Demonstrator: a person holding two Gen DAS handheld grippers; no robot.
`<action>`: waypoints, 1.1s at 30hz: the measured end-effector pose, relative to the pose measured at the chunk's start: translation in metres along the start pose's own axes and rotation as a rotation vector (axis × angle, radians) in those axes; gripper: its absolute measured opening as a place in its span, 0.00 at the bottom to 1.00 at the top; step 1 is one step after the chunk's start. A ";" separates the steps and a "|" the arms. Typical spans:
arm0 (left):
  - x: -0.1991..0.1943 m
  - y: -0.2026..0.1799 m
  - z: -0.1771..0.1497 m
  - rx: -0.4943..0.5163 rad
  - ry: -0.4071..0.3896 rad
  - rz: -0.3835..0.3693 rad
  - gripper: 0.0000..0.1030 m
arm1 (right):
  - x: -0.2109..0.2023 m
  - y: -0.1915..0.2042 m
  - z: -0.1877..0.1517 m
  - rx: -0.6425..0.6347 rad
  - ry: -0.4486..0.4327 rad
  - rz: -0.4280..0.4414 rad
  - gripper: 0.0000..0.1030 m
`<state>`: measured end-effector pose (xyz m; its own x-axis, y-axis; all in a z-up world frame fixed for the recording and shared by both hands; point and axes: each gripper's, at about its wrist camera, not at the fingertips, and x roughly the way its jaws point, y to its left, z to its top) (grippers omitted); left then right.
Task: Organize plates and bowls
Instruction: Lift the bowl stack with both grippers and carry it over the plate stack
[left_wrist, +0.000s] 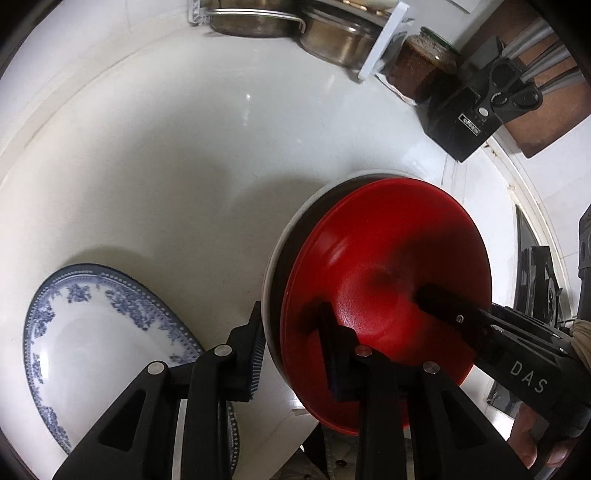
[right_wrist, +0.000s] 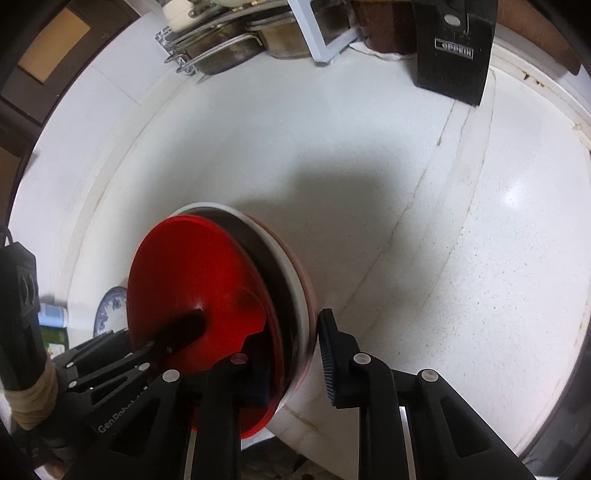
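Note:
A stack of a red plate (left_wrist: 384, 258) over a dark plate and a white-rimmed plate (left_wrist: 284, 236) sits tilted near the counter's front edge. My left gripper (left_wrist: 291, 354) straddles the stack's left rim, one finger inside the red plate, one outside; jaws apart. My right gripper (right_wrist: 288, 365) straddles the opposite rim of the red plate (right_wrist: 195, 266) the same way. Whether either grips the rim I cannot tell. A blue-patterned white plate (left_wrist: 96, 332) lies flat at the left, also small in the right wrist view (right_wrist: 109, 310).
White stone counter (left_wrist: 184, 166). At the back stand steel pots (left_wrist: 332, 37) in a rack, a brown jar (left_wrist: 421, 70) and a black knife block (left_wrist: 476, 110). The counter's front edge (right_wrist: 306, 424) is just below the stack.

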<state>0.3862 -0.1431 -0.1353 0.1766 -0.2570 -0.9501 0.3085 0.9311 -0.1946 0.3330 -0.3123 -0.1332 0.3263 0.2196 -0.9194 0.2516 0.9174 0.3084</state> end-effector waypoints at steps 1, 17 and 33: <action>-0.002 0.001 0.000 -0.001 -0.003 0.003 0.27 | -0.003 0.000 -0.001 -0.006 -0.005 0.001 0.21; -0.062 0.048 -0.031 -0.137 -0.092 0.053 0.27 | -0.021 0.044 0.004 -0.095 0.012 0.084 0.21; -0.099 0.119 -0.091 -0.391 -0.131 0.137 0.27 | -0.005 0.126 -0.014 -0.341 0.113 0.188 0.21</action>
<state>0.3200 0.0164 -0.0867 0.3158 -0.1314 -0.9397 -0.0993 0.9803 -0.1705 0.3501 -0.1932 -0.0934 0.2313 0.4116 -0.8815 -0.1263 0.9111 0.3923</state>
